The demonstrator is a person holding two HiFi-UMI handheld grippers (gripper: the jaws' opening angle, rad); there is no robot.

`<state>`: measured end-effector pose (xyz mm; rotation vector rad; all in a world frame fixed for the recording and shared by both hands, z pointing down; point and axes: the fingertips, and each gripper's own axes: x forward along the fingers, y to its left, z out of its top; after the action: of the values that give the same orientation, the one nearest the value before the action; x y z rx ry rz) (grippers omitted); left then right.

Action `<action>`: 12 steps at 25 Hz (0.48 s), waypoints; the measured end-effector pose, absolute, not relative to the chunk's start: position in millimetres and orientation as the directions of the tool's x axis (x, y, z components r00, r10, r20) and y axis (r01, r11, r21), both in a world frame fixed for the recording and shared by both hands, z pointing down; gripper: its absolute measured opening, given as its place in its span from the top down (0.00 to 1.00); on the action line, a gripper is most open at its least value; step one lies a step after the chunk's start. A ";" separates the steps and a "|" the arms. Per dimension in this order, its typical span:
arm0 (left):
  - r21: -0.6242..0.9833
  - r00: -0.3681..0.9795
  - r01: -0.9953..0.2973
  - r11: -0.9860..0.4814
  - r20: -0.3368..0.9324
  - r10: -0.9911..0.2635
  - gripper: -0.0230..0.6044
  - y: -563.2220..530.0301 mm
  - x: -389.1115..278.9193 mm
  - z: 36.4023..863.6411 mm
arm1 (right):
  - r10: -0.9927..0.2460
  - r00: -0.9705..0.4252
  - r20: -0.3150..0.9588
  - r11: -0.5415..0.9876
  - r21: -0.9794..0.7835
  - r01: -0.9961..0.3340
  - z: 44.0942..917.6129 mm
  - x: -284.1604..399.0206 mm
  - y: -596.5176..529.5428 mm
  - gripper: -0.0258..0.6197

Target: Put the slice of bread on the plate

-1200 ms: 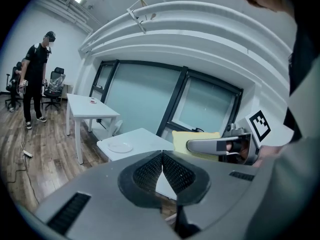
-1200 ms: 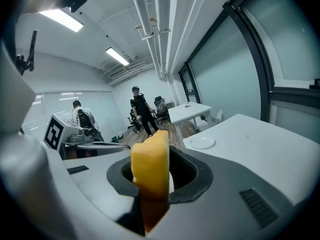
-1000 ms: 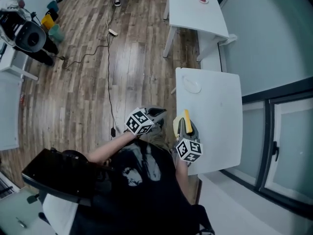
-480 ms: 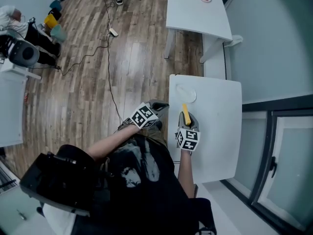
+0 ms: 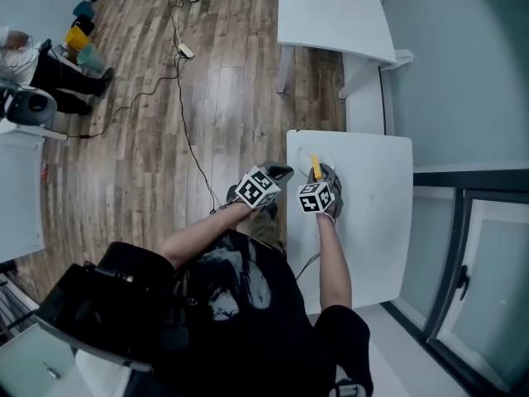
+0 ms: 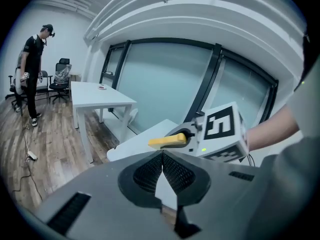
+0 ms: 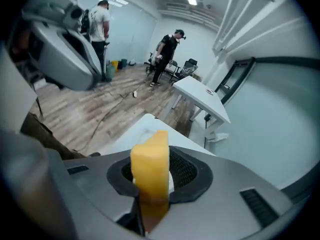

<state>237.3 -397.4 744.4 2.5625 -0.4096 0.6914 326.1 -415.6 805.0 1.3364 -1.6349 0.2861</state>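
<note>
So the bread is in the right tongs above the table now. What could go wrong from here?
1. The right tongs pinch the slice of bread on its edge, so on release it may topple and land partly off the plate.
2. The plate lies near the edge of the table; a downward push could slide it off.
3. The left tongs, shut and empty, hang close by and could bump the right.
</note>
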 end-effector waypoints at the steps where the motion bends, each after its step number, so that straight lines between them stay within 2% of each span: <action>1: 0.350 0.831 -0.391 -0.851 0.532 -0.163 0.95 -398.4 235.2 744.5 | -0.615 0.111 0.780 0.374 0.413 -0.831 814.0 332.0 -425.5 0.81; 5: 0.372 0.827 -0.413 -0.831 0.536 -0.171 0.95 -401.0 214.3 748.7 | -0.598 0.262 0.757 0.345 0.539 -0.769 839.9 348.6 -459.6 0.81; 7: 0.376 0.818 -0.432 -0.820 0.545 -0.181 0.95 -401.4 200.3 752.3 | -0.584 0.290 0.759 0.393 0.576 -0.717 851.3 341.5 -467.5 0.81; 9: 0.386 0.814 -0.450 -0.805 0.549 -0.192 0.95 -400.8 188.2 753.6 | -0.564 0.271 0.781 0.456 0.567 -0.686 860.1 328.3 -466.5 0.81; 11: 0.396 0.811 -0.464 -0.793 0.550 -0.201 0.95 -401.0 179.4 754.1 | -0.544 0.204 0.814 0.477 0.500 -0.723 862.6 316.4 -462.4 0.80; 12: 0.400 0.811 -0.467 -0.789 0.549 -0.203 0.95 -401.7 176.4 754.0 | -0.523 0.148 0.839 0.486 0.437 -0.757 864.5 310.8 -459.1 0.71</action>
<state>176.4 -401.7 754.0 2.4622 -0.4949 0.6650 310.8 -459.1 864.5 1.1644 -1.5113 0.2394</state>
